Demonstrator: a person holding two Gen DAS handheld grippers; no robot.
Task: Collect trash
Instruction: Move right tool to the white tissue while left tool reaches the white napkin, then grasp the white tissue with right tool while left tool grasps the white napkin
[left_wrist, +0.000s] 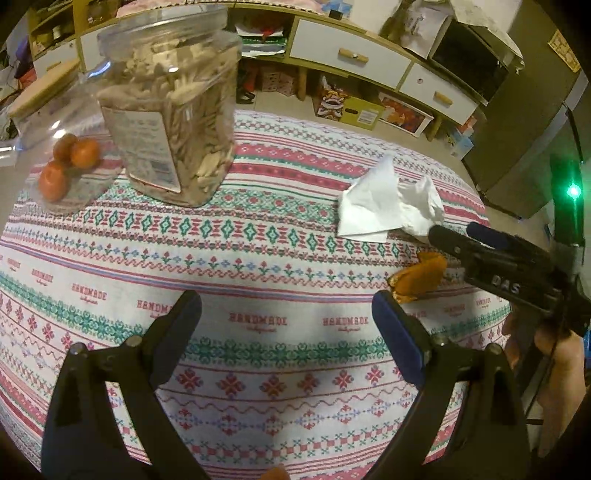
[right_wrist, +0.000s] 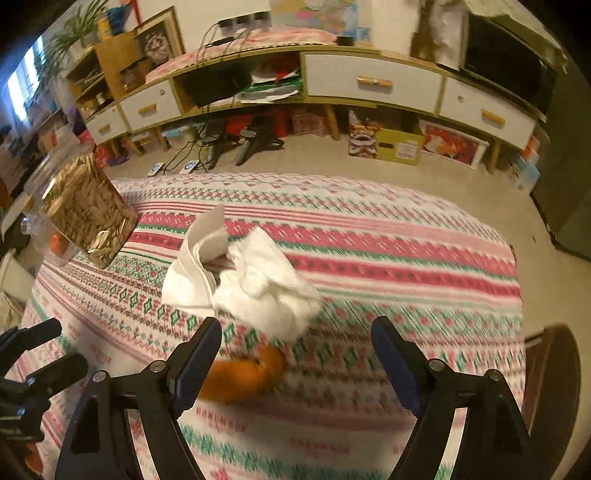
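White crumpled tissues lie on the patterned tablecloth. An orange peel lies just in front of them. My left gripper hovers open over bare cloth, left of the peel. My right gripper is open above the cloth, the tissues just beyond its tips and the peel by its left finger. In the left wrist view the right gripper reaches in from the right, near the tissues' edge.
A clear jar of seeds stands at the table's left, beside a lidded glass jar holding small orange fruits. A long white drawer cabinet runs along the wall beyond the table's far edge. A hand holds the right gripper.
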